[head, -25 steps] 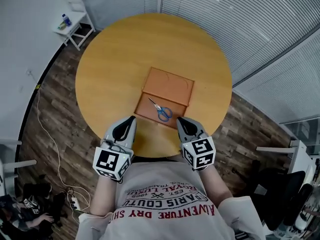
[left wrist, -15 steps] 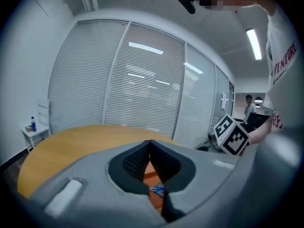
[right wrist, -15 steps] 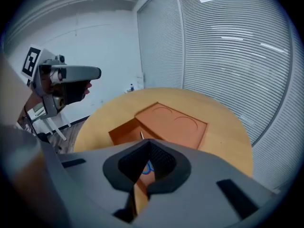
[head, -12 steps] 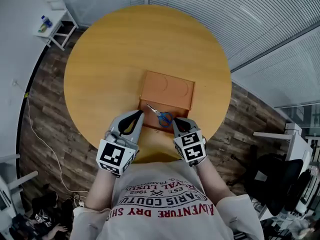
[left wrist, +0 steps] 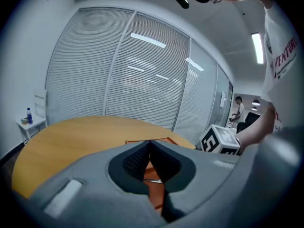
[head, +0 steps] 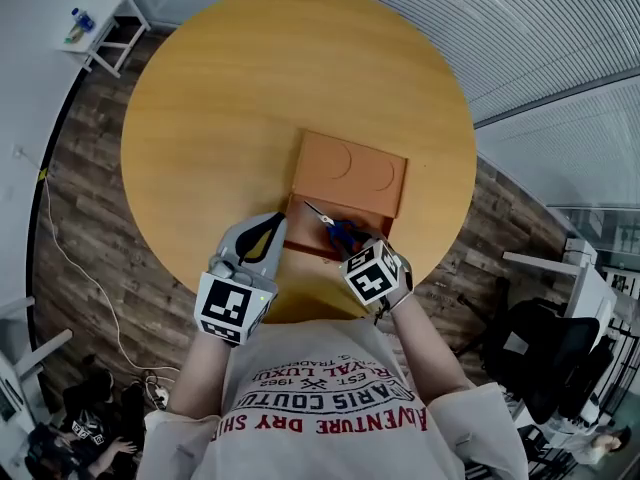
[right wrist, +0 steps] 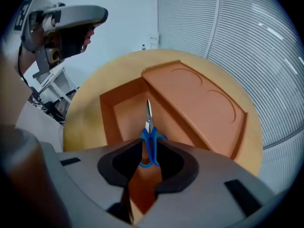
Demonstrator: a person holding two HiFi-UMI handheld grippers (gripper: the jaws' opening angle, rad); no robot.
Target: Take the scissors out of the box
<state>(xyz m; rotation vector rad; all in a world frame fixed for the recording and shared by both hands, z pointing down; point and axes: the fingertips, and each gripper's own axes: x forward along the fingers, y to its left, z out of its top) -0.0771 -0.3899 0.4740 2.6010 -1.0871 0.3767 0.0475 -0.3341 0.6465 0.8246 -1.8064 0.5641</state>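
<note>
An orange box (head: pixel 300 236) sits on the round wooden table (head: pixel 220 98), its lid (head: pixel 352 173) folded back flat behind it. Blue-handled scissors (head: pixel 338 232) lie in the box tray, blades towards the far left. My right gripper (head: pixel 352 244) points steeply down over them. In the right gripper view the scissors' handles (right wrist: pixel 150 144) lie between the jaws of my right gripper (right wrist: pixel 149 150), which are opening and not pressing on them. My left gripper (head: pixel 272 228) hovers at the tray's near left corner. Its fingertips meet, and nothing is in my left gripper (left wrist: pixel 150 144).
A white side table (head: pixel 95 23) with a bottle stands off the table's far left, on wood floor with a cable. Office chairs (head: pixel 560 353) stand at the right. Slatted glass walls run behind. A person (left wrist: pixel 239 109) stands far off in the left gripper view.
Both grippers moved forward from the table's near edge to the box. The right one tipped downward over the scissors' handles; the left one came up to the tray's near left corner.
</note>
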